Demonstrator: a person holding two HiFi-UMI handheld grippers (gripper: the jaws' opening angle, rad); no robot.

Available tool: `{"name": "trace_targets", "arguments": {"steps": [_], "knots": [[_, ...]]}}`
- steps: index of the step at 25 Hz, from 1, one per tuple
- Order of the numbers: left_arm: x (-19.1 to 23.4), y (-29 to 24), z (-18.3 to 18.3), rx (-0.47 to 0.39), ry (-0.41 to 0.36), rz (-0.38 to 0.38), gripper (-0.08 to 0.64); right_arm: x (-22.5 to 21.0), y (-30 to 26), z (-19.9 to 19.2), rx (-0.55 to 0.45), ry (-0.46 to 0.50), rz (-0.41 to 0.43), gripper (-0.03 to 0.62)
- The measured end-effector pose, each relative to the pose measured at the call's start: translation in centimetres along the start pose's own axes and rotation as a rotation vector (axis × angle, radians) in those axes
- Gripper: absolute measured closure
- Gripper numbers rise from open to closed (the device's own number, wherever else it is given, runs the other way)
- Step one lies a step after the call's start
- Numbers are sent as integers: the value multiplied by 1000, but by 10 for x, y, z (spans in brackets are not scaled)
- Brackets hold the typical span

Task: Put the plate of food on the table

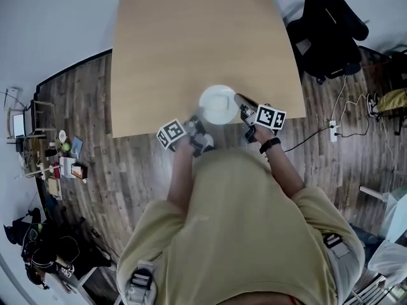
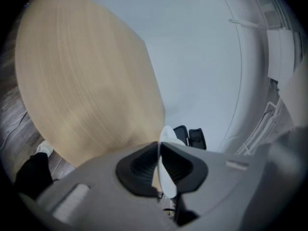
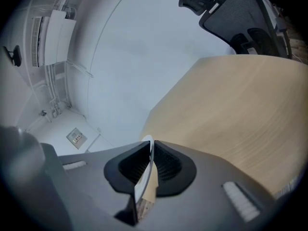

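Seen from overhead, a white plate (image 1: pixel 218 105) lies over the near edge of the wooden table (image 1: pixel 191 37), with the left gripper (image 1: pixel 198 121) and right gripper (image 1: pixel 242 101) at its sides. Whether it is resting or lifted is unclear. Only the gripper views show the grip — each pair of black pads clamped on the plate's thin rim, seen edge-on.
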State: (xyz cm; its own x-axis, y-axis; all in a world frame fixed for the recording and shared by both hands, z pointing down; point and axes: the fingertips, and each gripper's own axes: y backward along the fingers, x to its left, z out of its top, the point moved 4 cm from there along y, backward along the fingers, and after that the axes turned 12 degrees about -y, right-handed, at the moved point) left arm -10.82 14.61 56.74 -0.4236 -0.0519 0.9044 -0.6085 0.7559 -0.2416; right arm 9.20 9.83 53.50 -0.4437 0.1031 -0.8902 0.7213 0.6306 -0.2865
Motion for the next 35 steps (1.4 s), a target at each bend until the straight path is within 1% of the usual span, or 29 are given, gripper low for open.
{"name": "trace_targets", "arguments": {"steps": [6,9,15,24,31,35], "knots": [[23,-7,67,19,-28,14,541,15,-69,10,-15,-27,-15,565],[30,-14,96,36,-41,12,541,21,-93,17,-30,-63,-9,568],[39,-47,148,43,-66,36,541,21,-143,51,-29,-76,-16,568],[56,-142,241,12,-100,94,541,-5,-247,146,-20,-107,13,568],[63,-233,315,20,-173,113,541,-29,-311,225,-61,-170,27,568],[70,-289,353,17,-209,107,541,-41,-348,275,-76,-144,14,568]]}}
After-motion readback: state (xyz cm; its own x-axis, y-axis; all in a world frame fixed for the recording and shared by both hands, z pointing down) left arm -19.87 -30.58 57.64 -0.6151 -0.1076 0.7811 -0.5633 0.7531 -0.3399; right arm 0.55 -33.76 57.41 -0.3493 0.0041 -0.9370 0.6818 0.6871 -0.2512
